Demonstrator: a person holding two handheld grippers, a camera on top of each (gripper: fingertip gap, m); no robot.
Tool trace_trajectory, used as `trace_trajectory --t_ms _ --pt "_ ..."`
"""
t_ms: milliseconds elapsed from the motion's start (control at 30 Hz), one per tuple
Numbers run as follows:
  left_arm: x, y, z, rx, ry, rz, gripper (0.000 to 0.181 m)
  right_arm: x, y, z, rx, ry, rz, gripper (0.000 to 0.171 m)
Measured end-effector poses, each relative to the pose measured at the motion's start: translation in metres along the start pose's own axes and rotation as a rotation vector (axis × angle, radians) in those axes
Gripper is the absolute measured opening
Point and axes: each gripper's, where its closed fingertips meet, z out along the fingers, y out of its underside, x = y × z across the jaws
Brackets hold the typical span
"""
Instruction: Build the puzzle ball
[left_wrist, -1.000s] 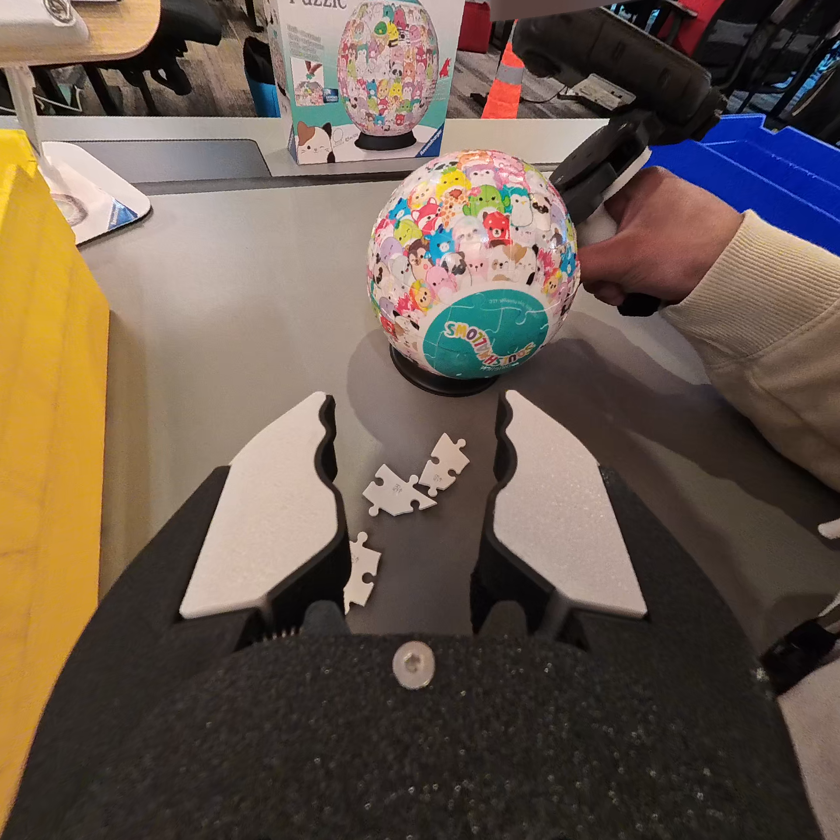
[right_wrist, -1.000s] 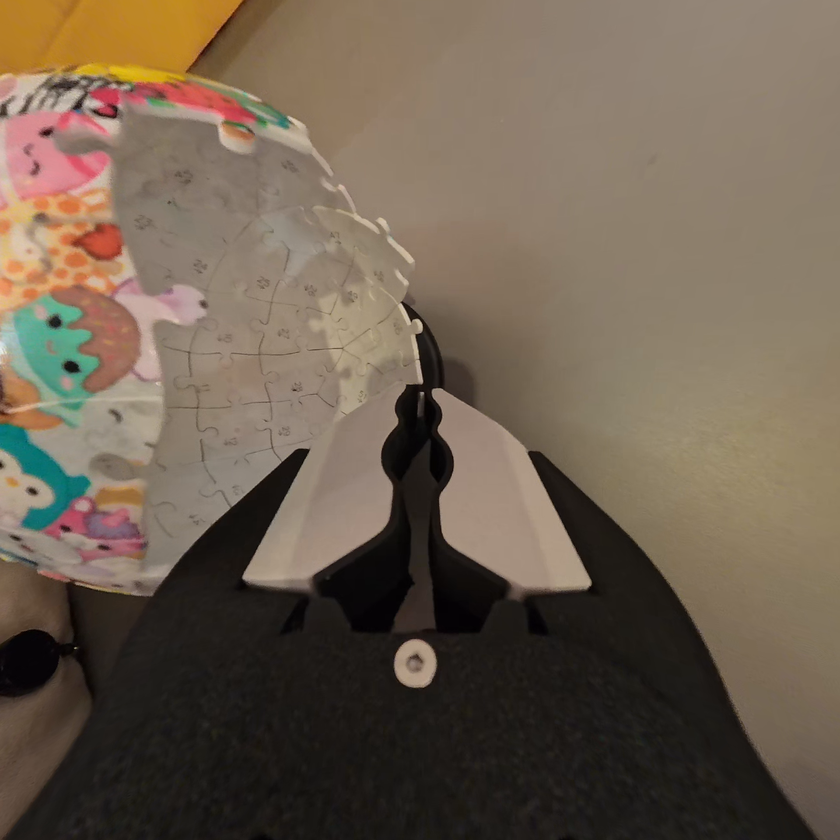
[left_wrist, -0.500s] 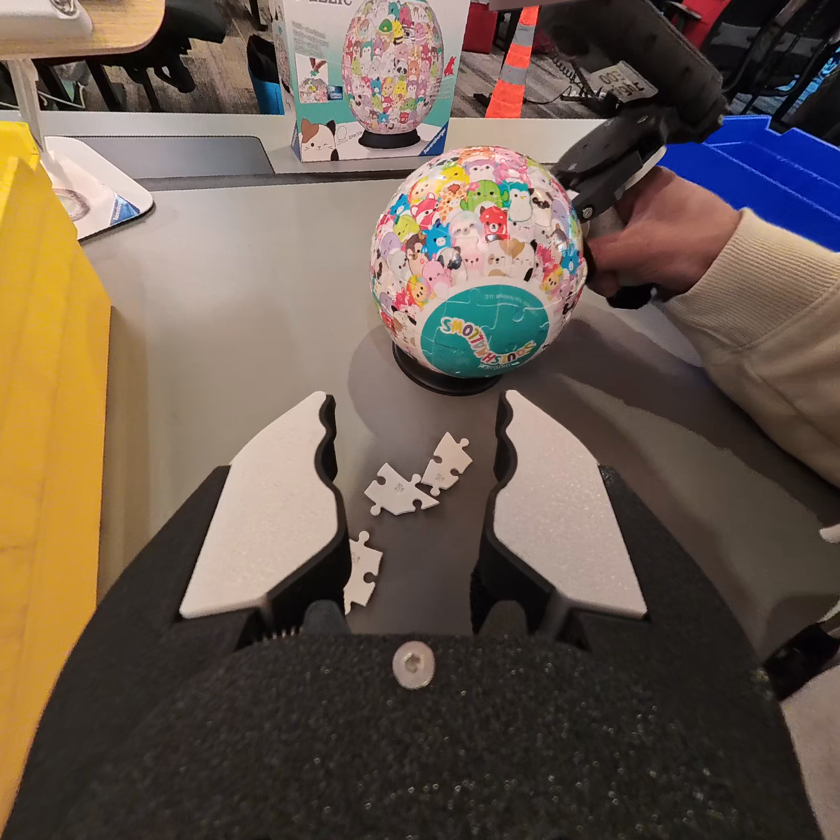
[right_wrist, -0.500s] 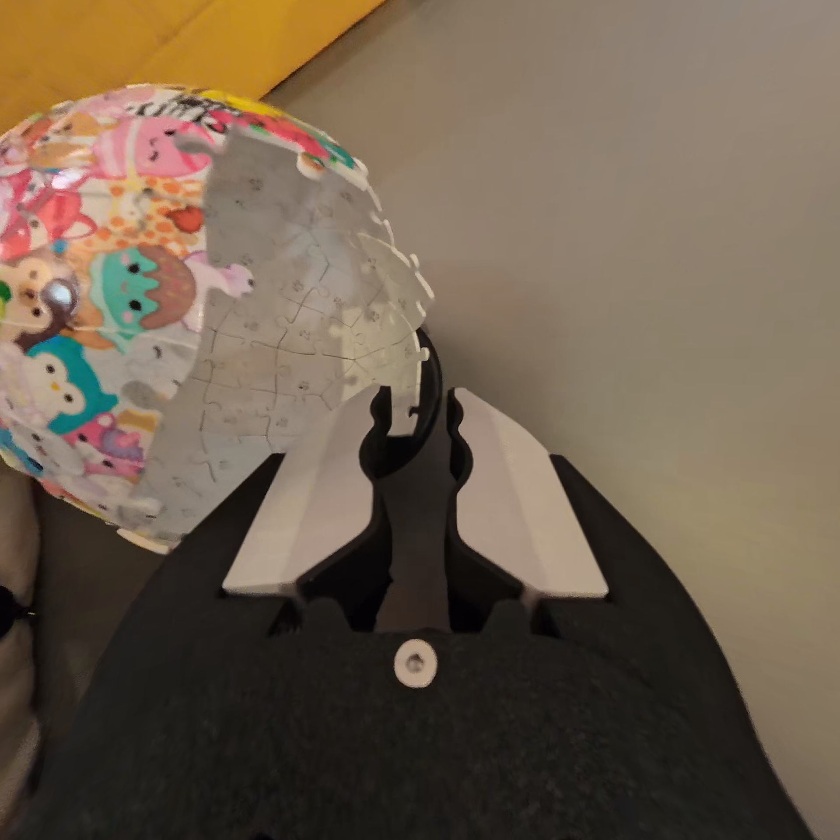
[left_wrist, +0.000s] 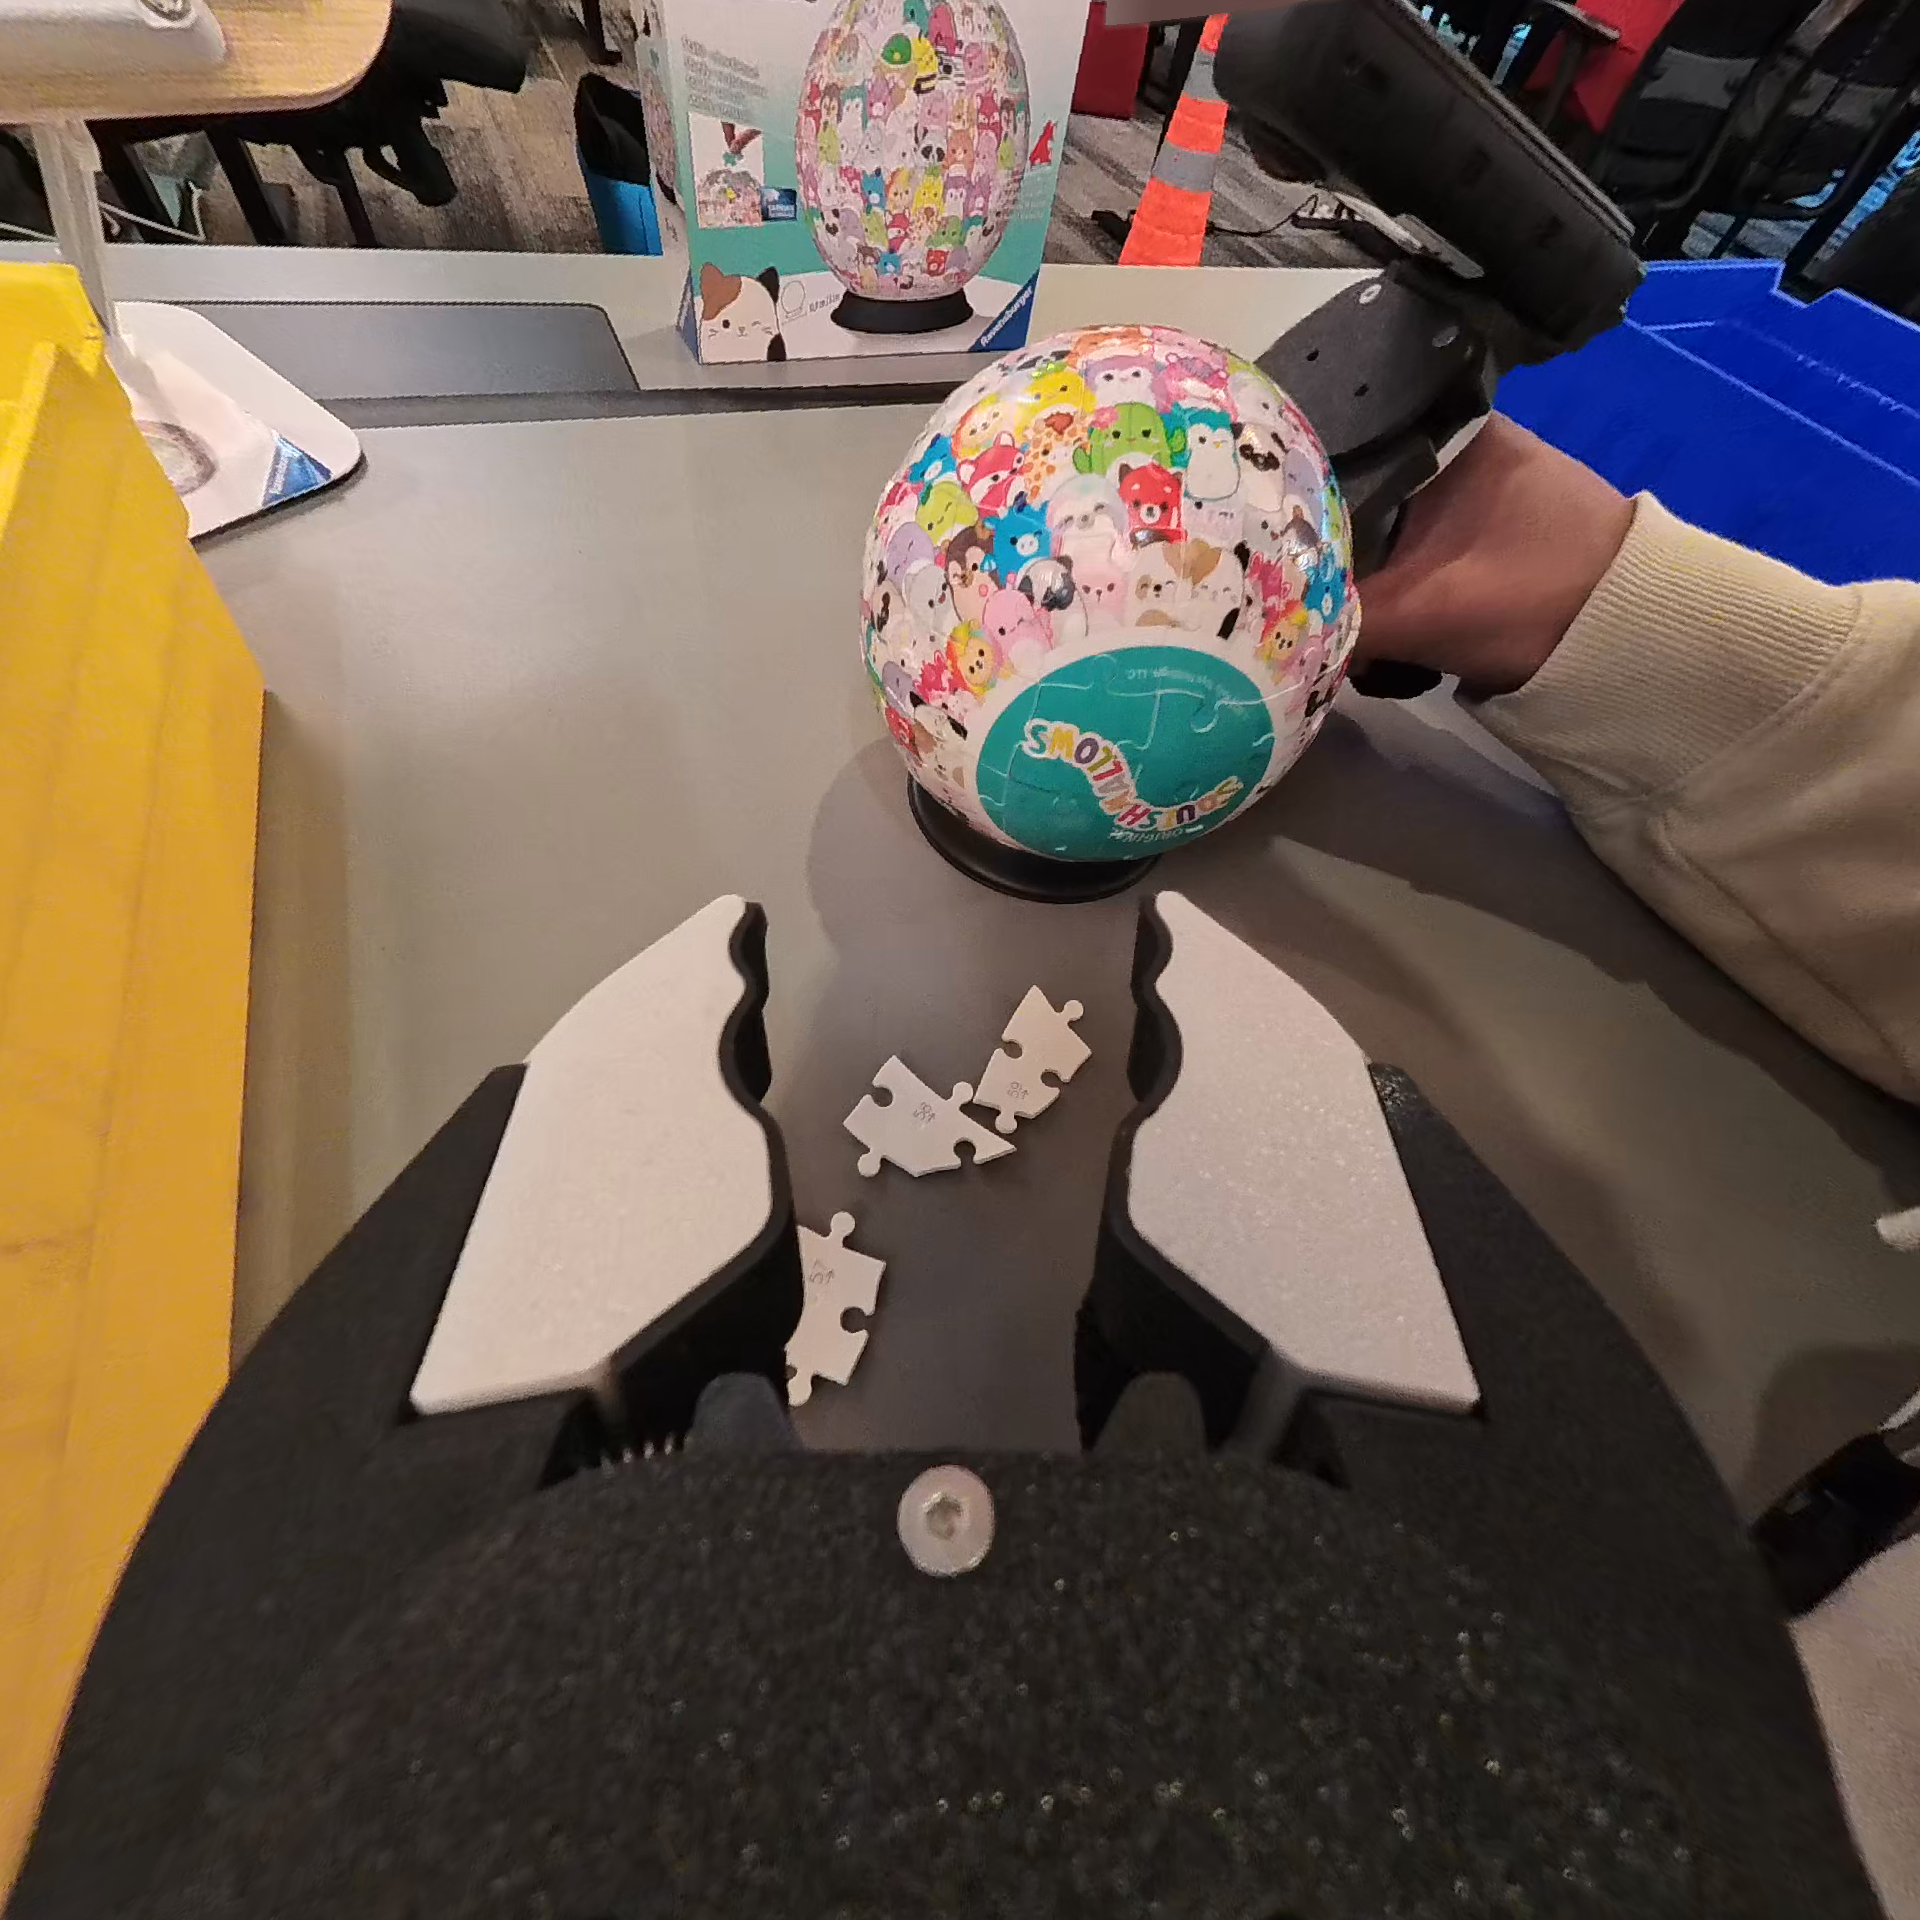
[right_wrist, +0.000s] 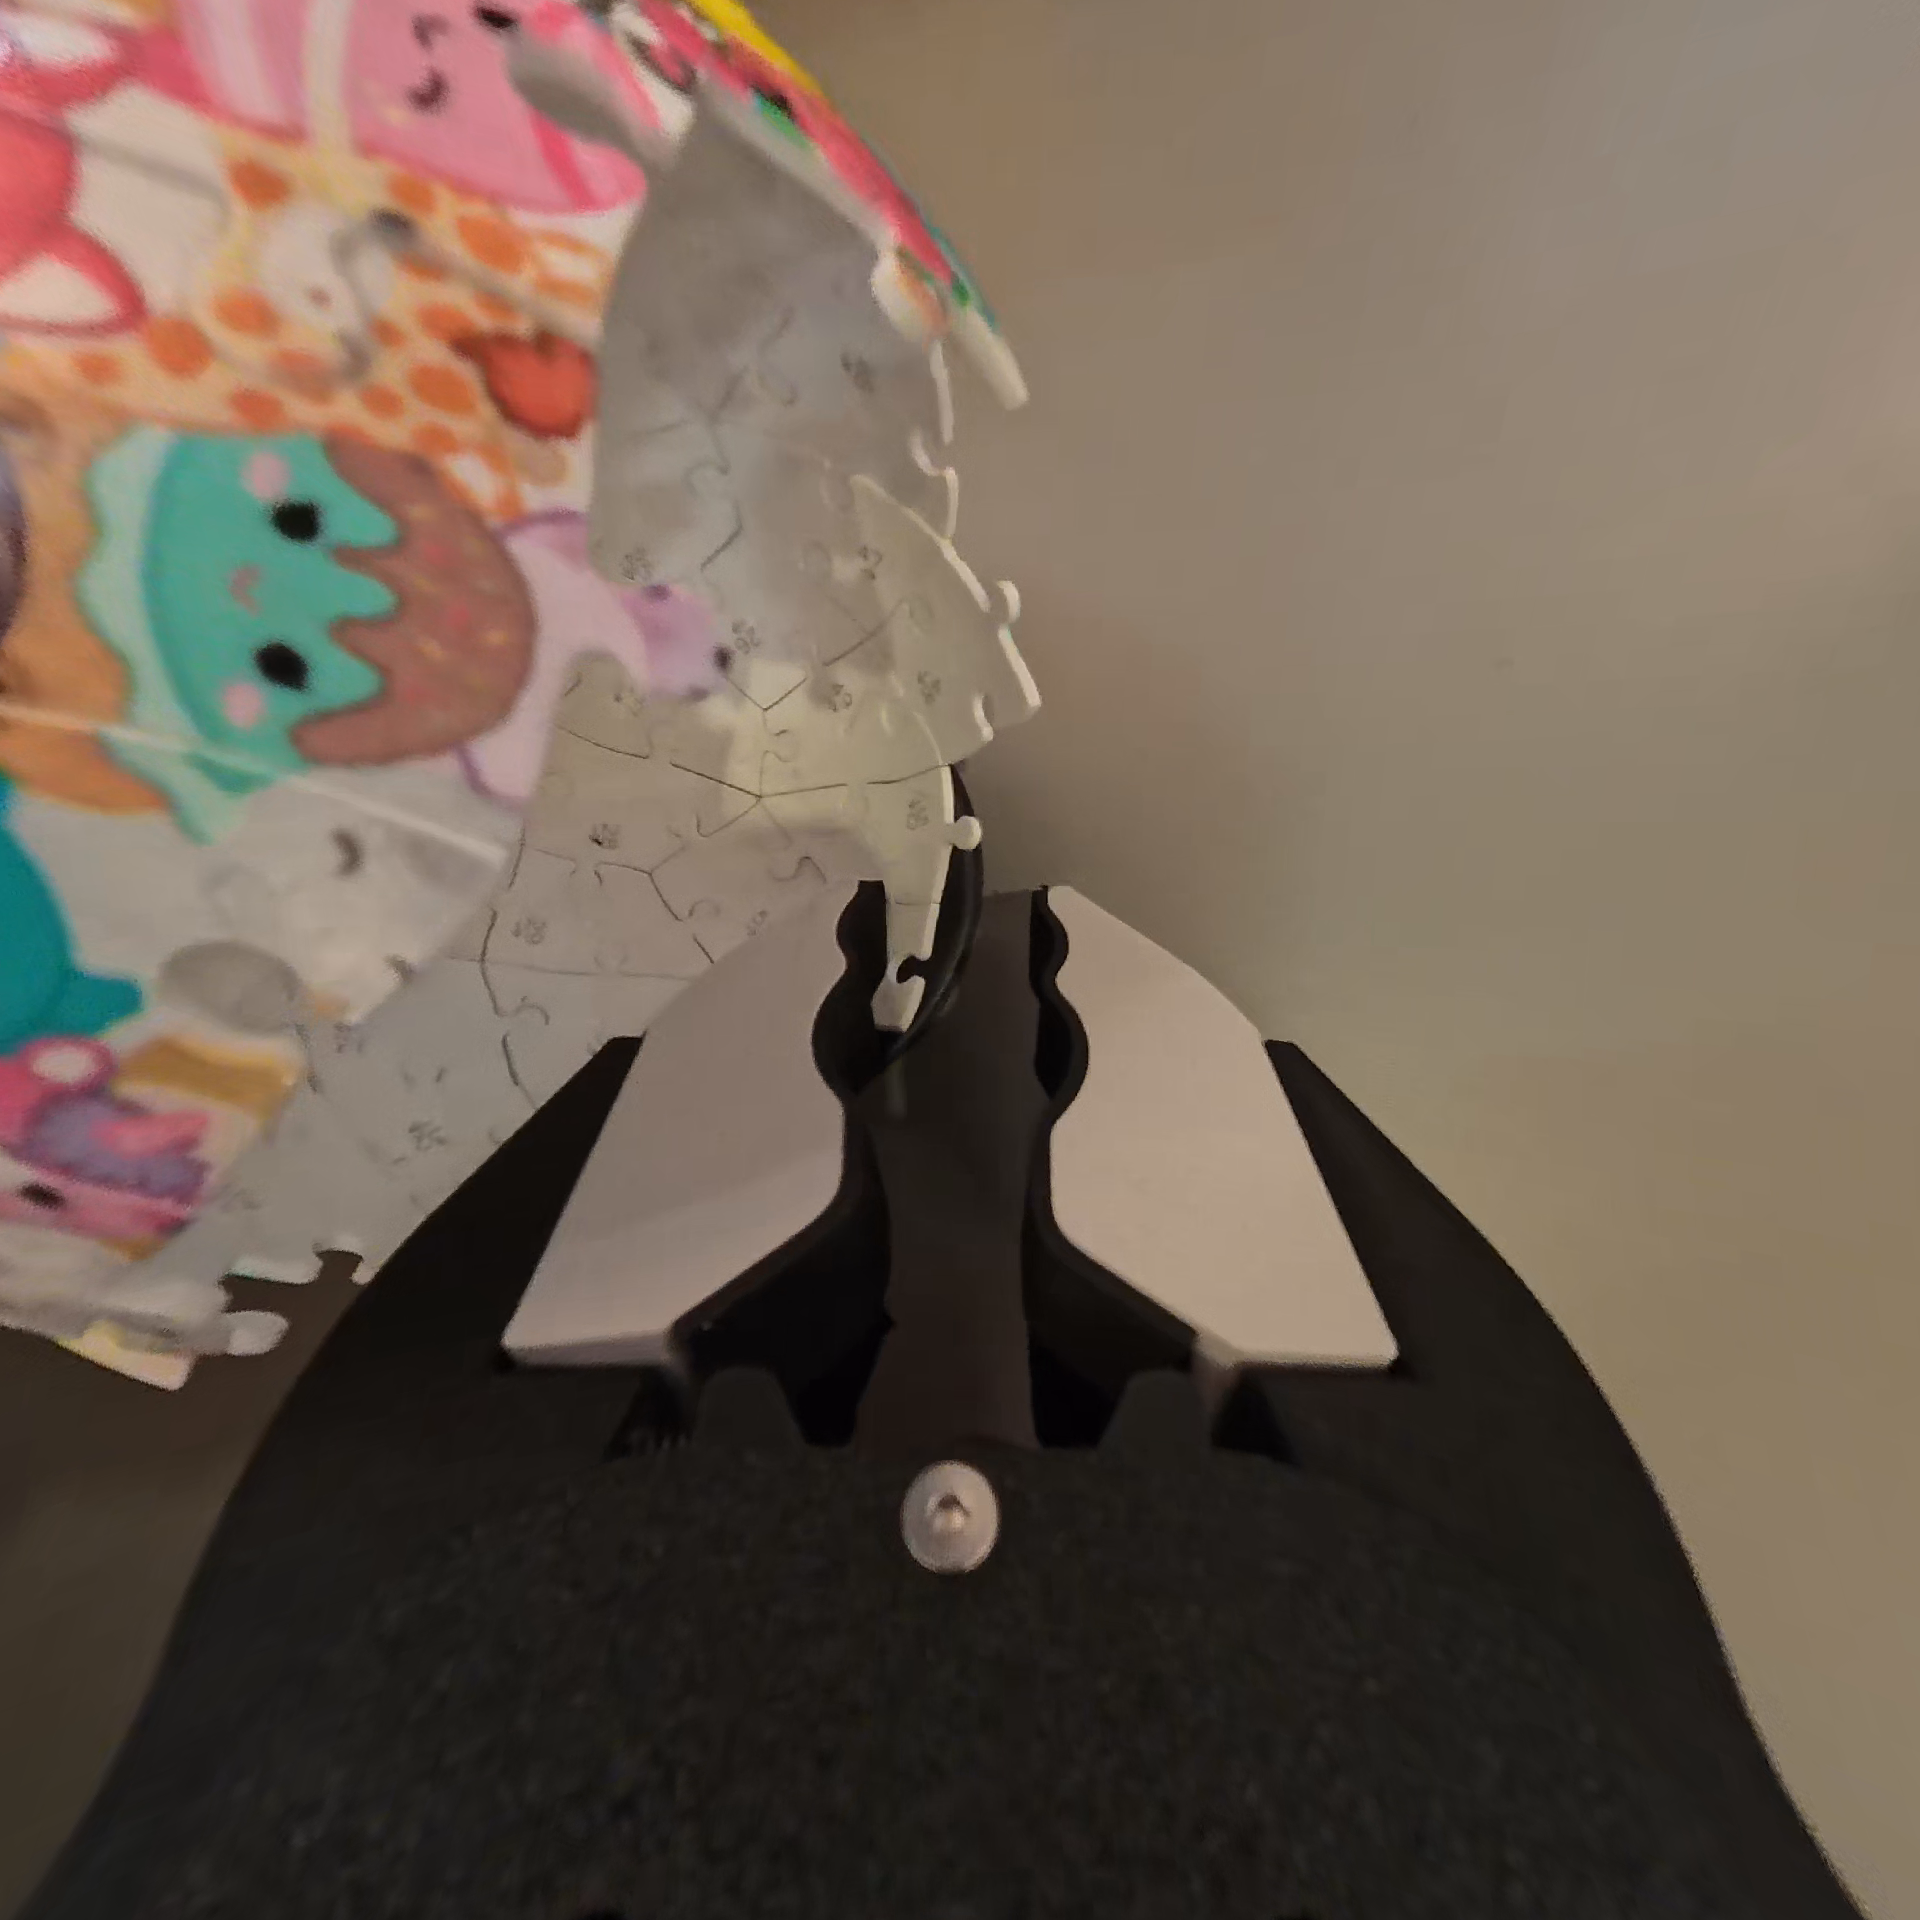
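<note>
We seem to be in an office-like workroom: a grey table (left_wrist: 540, 665) fills mid-frame, yellow (left_wrist: 114, 935) and blue (left_wrist: 1704, 416) bins at its edges, with a traffic cone (left_wrist: 1179, 166) and chairs (left_wrist: 312, 114) on carpet along the top.

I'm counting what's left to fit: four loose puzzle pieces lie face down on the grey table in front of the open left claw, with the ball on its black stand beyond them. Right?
Not quite: the left wrist view shows three loose puzzle pieces, not four. They lie face down on the grey table in front of the open left claw, with the ball on its black stand beyond them.
</note>
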Motion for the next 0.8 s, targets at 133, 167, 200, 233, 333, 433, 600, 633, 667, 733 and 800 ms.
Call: trace_trajectory --t_ms 133,167,200,233,333,433,600,633,667,733,800 --pt "0.001 -0.001 0.000 0.003 0.002 0.004 0.067 0.000 -0.005 -0.016 0.092 -0.061 0.039 0.029" --pt "0.000 -0.002 -0.001 0.005 0.000 0.005 0.067 0.003 -0.007 -0.025 0.133 -0.077 0.061 0.029" --pt "0.000 -0.002 -0.002 0.006 0.000 0.005 0.067 0.004 -0.010 -0.035 0.179 -0.098 0.071 0.029" --pt "0.000 -0.002 -0.002 0.005 -0.001 0.005 0.067 0.005 -0.013 -0.045 0.226 -0.115 0.074 0.029" --pt "0.001 -0.001 0.000 0.003 0.008 0.003 0.067 0.004 -0.007 -0.053 0.231 -0.164 0.075 0.031" --pt "0.007 -0.001 0.003 0.001 0.024 0.014 0.068 0.003 -0.001 -0.036 0.132 -0.148 0.059 0.036" --pt "0.010 -0.004 0.002 0.008 0.024 0.026 0.068 0.000 -0.004 -0.015 0.041 -0.102 0.000 0.056" --pt "0.009 -0.005 0.001 0.010 0.023 0.026 0.068 -0.001 -0.005 -0.013 0.032 -0.104 -0.011 0.055" --pt "0.009 -0.005 0.001 0.011 0.022 0.026 0.068 -0.001 -0.005 -0.011 0.021 -0.099 -0.022 0.054" --pt "0.008 -0.006 -0.001 0.016 0.020 0.026 0.068 0.000 -0.003 -0.007 -0.007 -0.084 -0.049 0.055" --pt "0.008 -0.006 -0.002 0.021 0.021 0.025 0.068 -0.001 0.000 -0.005 -0.028 -0.080 -0.074 0.057"
